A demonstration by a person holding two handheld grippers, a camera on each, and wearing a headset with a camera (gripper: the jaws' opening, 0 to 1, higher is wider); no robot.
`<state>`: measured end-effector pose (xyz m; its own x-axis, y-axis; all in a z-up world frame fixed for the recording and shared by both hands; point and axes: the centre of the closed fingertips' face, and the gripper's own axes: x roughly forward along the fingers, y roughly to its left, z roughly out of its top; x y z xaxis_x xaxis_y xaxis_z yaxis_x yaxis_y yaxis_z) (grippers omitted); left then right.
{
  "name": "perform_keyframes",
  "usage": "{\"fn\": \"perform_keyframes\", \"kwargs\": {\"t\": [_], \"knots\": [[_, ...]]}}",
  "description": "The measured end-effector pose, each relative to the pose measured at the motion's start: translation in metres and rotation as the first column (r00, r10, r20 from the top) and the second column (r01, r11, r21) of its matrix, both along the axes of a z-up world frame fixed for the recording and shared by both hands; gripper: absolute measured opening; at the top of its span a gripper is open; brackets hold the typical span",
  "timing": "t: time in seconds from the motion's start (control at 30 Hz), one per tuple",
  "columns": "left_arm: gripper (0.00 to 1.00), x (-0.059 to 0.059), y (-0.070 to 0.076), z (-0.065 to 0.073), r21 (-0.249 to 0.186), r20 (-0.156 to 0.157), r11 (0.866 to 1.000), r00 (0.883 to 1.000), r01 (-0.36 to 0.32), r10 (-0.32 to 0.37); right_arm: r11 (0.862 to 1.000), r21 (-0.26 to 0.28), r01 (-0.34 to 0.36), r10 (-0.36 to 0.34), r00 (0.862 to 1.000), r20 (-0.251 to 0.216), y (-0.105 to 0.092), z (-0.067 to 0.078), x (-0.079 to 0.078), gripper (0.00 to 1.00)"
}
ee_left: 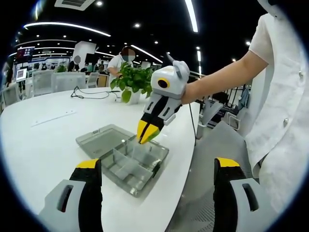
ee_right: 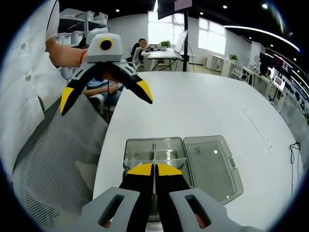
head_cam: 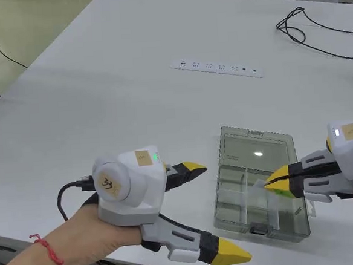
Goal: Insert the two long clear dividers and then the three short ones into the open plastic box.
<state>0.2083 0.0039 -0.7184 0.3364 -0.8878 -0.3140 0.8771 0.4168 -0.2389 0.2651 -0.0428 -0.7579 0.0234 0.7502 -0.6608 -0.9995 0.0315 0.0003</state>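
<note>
White table (head_cam: 100, 83). Open plastic box (head_cam: 231, 222), lid (head_cam: 256, 148) at 12 o'clock, holds upright clear dividers (head_cam: 243, 191), one running 12–6. My right gripper (head_cam: 276, 183) is pressed together above the box. My left gripper (head_cam: 217, 211) is spread, at 9 o'clock.

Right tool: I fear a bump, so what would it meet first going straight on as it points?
Probably the open plastic box: the right tool aims into its divided tray, though how near the tips are is unclear.
</note>
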Motion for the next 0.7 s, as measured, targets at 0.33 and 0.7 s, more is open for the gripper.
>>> {"fn": "perform_keyframes", "kwargs": {"t": [0.33,0.7], "knots": [[0.99,0.001,0.0,-0.001,0.002,0.0,1.0,1.0,0.0,0.0,1.0,-0.006,-0.004,0.004,1.0,-0.001,0.003,0.001,-0.002,0.02],[0.99,0.0,0.0,-0.001,-0.001,0.0,1.0,1.0,0.0,0.0,0.998,-0.062,-0.013,0.012,1.0,-0.007,0.007,-0.011,-0.002,0.02]]}}
